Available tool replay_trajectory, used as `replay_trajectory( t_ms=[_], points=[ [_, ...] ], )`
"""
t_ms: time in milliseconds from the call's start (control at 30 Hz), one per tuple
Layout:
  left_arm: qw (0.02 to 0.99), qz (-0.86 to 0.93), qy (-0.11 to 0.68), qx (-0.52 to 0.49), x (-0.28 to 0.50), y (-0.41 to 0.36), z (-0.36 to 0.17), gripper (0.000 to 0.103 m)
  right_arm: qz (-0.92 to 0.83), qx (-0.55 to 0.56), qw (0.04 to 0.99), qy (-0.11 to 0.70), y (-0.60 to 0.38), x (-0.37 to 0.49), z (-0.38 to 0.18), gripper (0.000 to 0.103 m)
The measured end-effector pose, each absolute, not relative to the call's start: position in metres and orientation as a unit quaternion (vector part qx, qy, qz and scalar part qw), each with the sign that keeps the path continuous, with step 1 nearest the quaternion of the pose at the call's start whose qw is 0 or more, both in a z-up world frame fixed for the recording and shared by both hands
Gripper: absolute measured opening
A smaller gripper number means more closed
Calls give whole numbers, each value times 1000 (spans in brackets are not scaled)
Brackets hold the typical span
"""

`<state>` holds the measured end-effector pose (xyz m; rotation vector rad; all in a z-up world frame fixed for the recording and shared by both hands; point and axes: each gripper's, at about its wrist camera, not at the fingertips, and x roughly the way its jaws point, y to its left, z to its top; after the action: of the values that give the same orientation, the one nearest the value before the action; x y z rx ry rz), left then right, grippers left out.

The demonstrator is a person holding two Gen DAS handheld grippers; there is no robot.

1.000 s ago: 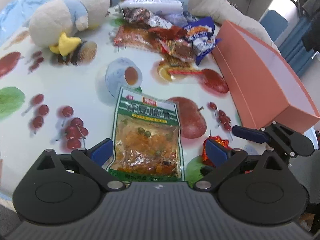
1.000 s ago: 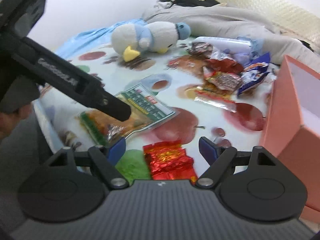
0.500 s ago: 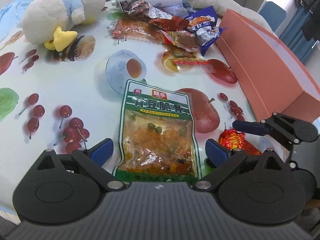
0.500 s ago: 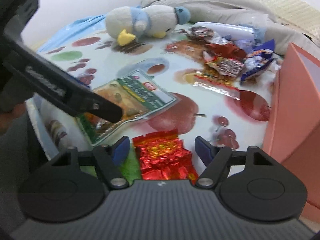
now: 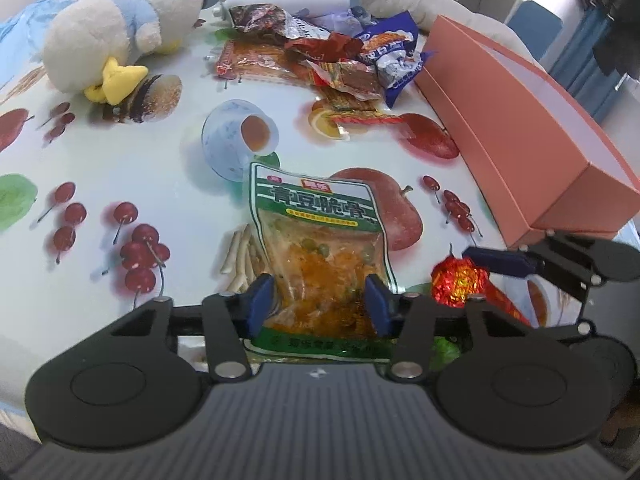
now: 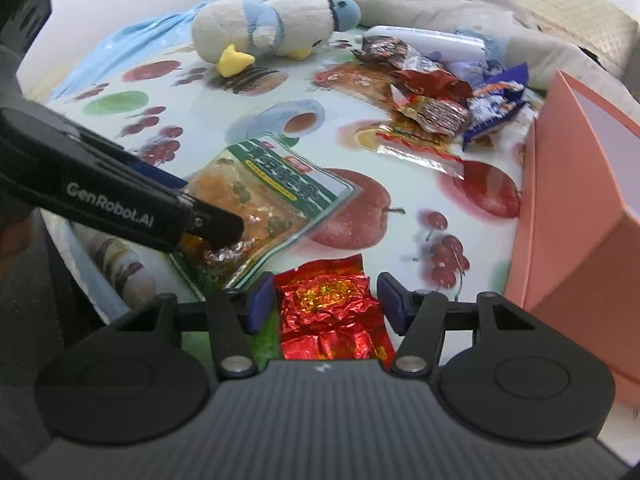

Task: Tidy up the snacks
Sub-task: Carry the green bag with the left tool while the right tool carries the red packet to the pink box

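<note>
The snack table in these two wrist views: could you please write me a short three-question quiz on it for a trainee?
1. True or false: the green packet lies between the fingers of the left tool.
2. Which item sits between the fingers of the right tool? A) the plush penguin B) the red foil packet C) the blue wrapper
3. Fill in: the open container beside the snacks is a salmon-pink ____.

Key
1. True; its jaws are closing on the packet's sides.
2. B; those jaws are closing too, and the pads do not visibly press the foil yet.
3. box
</note>
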<state>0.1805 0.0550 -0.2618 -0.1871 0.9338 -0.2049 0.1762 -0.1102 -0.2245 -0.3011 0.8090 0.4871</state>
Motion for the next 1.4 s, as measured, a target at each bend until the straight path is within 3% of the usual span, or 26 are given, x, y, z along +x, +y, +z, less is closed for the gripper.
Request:
replay_trajectory(
  t_ms=[67,267,1100,1400],
  points=[
    [883,-97,447,-101,177,54,-259,40,226,-137,883,388,-115,173,-222,59],
    [887,-83,440,-109,163,45,-244,32,194,-94,898,383,-136,164,-204,59],
    [917,-107,362,-130,114,12,-129,28,118,5,947,298,-201,125,-93,59],
    [917,-180,332,-127,127,-31,-105,28,78,29,958,276,-237,127,-87,59]
  ],
)
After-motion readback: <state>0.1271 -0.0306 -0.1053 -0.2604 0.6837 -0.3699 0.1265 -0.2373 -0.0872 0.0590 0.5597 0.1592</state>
